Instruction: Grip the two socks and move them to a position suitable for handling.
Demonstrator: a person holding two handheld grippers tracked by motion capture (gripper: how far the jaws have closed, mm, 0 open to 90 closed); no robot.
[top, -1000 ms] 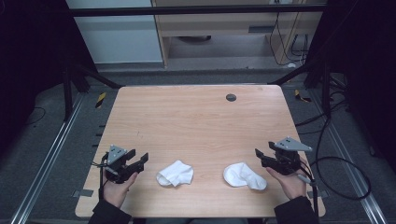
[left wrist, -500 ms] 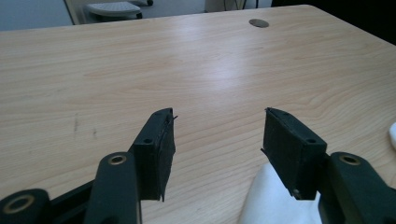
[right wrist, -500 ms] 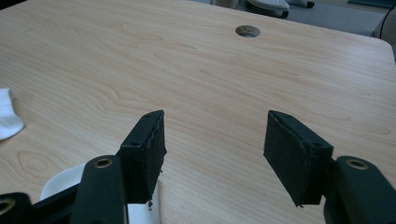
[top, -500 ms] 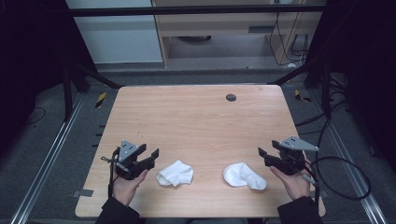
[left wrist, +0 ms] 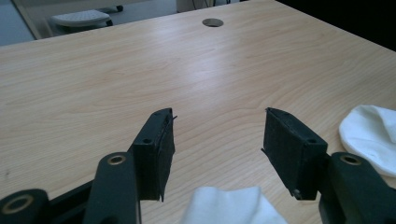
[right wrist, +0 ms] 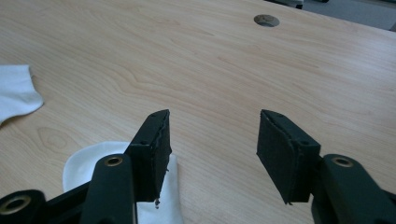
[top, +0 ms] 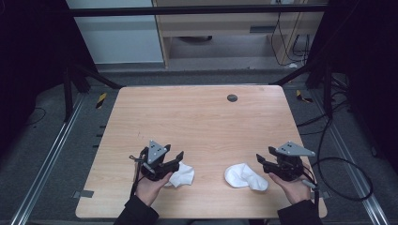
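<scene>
Two white socks lie on the wooden table (top: 202, 117) near its front edge. The left sock (top: 183, 175) is crumpled, and my left gripper (top: 177, 159) hovers open at its left edge. In the left gripper view that gripper (left wrist: 217, 126) has its jaws wide apart, with the left sock (left wrist: 229, 207) low between them and the right sock (left wrist: 371, 137) farther off. My right gripper (top: 261, 161) stands open just right of the right sock (top: 244, 176). In the right gripper view this gripper (right wrist: 212, 126) is empty; the right sock (right wrist: 81, 161) lies under its left jaw.
A round cable hole (top: 232, 98) sits near the table's far edge. Black frame bars and cables surround the table on the floor. The left sock (right wrist: 14, 95) shows at the left edge of the right gripper view.
My left gripper has moved right, from near the table's left edge up to the left sock. The right gripper has barely shifted. Both socks lie where they were.
</scene>
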